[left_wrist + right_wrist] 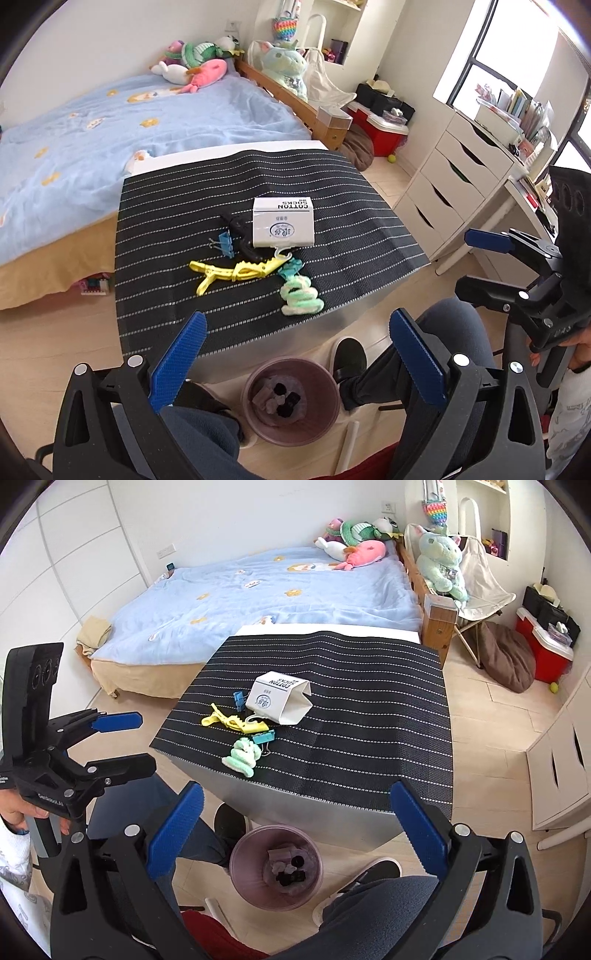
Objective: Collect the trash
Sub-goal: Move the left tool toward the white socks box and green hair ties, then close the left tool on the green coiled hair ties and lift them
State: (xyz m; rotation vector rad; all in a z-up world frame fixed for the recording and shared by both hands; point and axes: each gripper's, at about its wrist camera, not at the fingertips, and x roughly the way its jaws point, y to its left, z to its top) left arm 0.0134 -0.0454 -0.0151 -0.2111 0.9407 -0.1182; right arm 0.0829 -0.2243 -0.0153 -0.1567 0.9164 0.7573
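Your left gripper (295,354) and right gripper (295,830): both spread, empty | hovering above bin (243,853), ready to drop | sock box (282,221) far on table (369,236).

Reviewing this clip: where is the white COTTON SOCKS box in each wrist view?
Left wrist: the sock box lies mid-frame on the striped mat, label upside down.
Right wrist: the sock box sits just left of centre, open end facing right.
Shared landmark: the yellow clip just in front of it.
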